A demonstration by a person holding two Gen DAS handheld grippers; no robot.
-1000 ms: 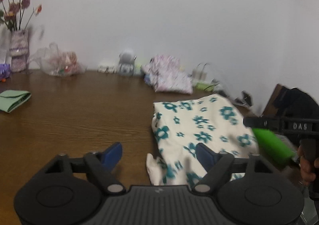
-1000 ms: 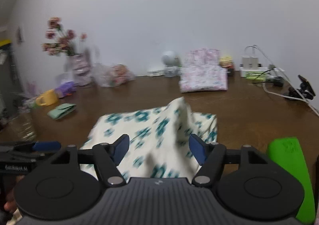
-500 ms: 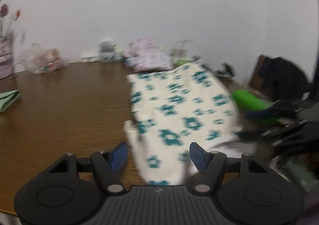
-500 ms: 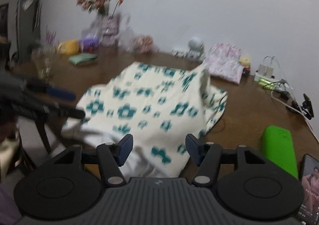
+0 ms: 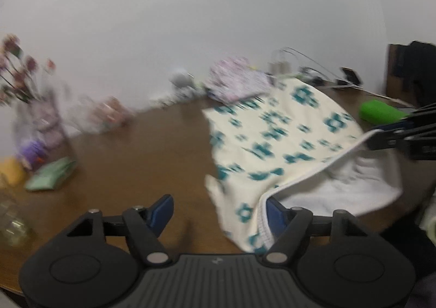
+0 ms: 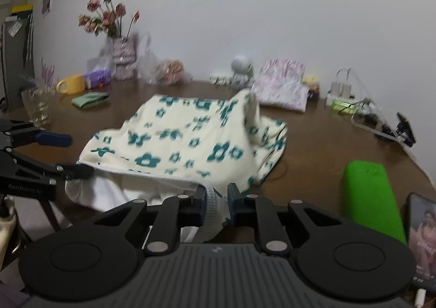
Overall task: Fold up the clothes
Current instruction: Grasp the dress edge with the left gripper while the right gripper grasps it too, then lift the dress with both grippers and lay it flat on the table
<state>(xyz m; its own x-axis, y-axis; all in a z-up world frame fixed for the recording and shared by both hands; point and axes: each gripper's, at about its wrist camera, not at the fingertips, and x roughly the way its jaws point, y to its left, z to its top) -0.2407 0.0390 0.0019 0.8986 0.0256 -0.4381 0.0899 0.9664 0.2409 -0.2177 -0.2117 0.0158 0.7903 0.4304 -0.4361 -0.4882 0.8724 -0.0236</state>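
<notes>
Wooden table (image 6: 313, 144) | one floral garment (image 6: 177, 141) | right hand-held gripper (image 6: 215, 200) clamping hem | left hand-held gripper (image 5: 218, 210) apart

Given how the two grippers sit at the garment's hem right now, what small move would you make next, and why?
Probably close the left gripper on the hem. Its fingers are spread, with the garment edge against the right finger only, while the right gripper already pinches the hem.

Brown wooden counter (image 6: 313, 144). Far left of right hand-held gripper (image 6: 215, 200): vase of flowers (image 6: 124, 54), yellow mug (image 6: 72, 84), folded green cloth (image 6: 90, 99), glass jar (image 6: 38, 106). Far ahead: folded pink garment (image 6: 283, 88). Just right: green case (image 6: 368, 199), phone (image 6: 422, 239).
</notes>
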